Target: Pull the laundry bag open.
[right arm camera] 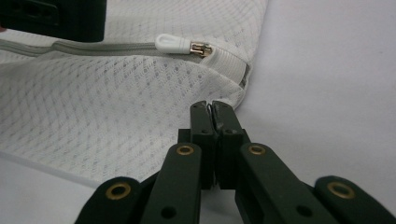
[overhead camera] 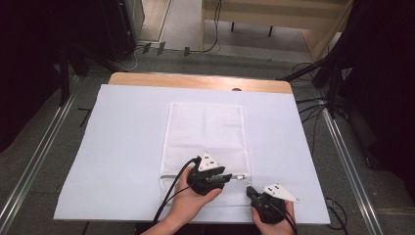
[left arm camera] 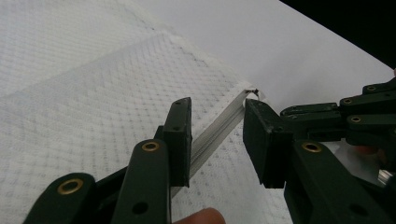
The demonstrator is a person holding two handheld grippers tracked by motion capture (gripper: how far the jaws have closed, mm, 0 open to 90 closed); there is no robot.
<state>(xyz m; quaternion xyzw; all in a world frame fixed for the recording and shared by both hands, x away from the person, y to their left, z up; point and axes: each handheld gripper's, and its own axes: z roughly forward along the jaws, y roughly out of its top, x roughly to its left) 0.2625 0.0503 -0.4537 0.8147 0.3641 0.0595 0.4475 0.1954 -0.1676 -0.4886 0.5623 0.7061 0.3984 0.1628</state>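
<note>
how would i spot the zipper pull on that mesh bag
Find the white mesh bag lying on the pale table cover. Follow its grey zipper along the near part to the bag's right edge. The zipper pull is a smooth white tab on a metal slider, unlike the netted fabric.

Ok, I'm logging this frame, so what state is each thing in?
Mesh laundry bag: lying flat on the table.
Zipper: closed, white pull at the bag's corner end.
Left tongs: open, astride the zipper.
Right tongs: shut at the bag's edge; pinching fabric unclear.
</note>
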